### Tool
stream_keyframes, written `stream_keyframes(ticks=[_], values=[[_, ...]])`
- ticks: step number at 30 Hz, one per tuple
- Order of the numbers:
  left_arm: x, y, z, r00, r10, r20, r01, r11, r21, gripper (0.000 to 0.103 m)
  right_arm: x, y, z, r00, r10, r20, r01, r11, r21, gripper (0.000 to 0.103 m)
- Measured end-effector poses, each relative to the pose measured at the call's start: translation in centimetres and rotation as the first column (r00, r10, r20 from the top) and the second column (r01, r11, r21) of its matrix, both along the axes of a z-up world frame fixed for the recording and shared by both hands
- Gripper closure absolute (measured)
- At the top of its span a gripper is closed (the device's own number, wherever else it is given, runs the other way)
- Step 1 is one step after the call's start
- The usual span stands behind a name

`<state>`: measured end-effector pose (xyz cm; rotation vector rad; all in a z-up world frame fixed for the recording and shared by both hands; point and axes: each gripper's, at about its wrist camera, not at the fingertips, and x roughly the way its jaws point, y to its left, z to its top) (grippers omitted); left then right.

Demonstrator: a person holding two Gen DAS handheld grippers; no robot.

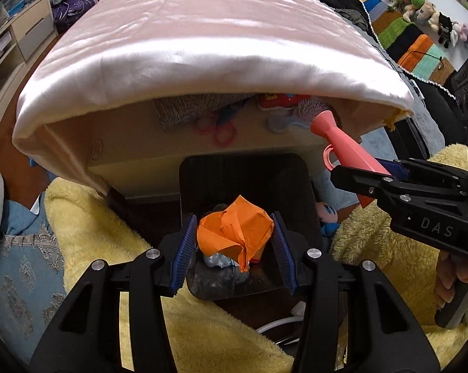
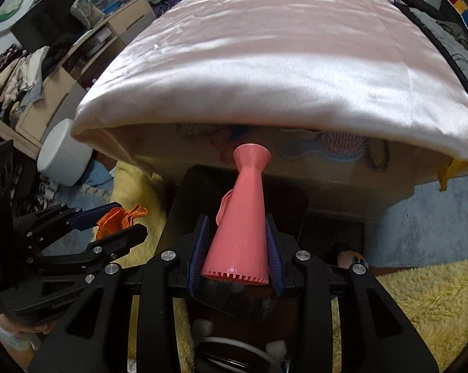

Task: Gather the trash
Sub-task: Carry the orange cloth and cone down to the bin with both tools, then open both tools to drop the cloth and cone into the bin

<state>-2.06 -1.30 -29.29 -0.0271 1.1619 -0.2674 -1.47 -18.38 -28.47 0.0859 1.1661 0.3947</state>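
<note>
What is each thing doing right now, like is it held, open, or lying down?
Left gripper: shut on the orange paper.
Orange paper: crumpled, held over the bin.
Right gripper: shut on the pink cone.
Pink cone: held, narrow end pointing away.
Bin: open, trash inside.
Pink sheet: draped over the table, hanging past its edge.
Hairbrush: lying under the sheet.

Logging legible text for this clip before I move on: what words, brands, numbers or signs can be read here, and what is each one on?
"DAS": pale letters on the black body of the right gripper, cut off by the picture edge, in the left wrist view.
"GenRobo": small pale letters on the black body of the left gripper, running out of sight, in the right wrist view.
Red toy under the table: markings too blurred to read.
Nothing else readable.
</note>
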Motion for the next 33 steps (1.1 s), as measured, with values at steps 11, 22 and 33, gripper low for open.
stream_keyframes(ticks=[11,22,33], values=[[1.2,-0.5,-3.3,0.997,-0.014,-0.081,0.014,1.000,0.002,0.057,1.3,1.0,-2.2,0.999,-0.015,-0.036,0.012,0.998,-0.069,0.065],[1.0,1.4,-0.8,0.998,0.055,-0.020,-0.053,0.997,0.060,0.026,1.7,-1.6,0.4,0.991,-0.123,0.049,0.126,0.991,-0.051,0.034],[-0.4,3.6,12.0,0.944,0.130,0.303,-0.149,0.988,0.041,0.008,-0.7,-4.9,11.8,0.889,-0.223,0.401,0.263,0.964,-0.047,0.003]])
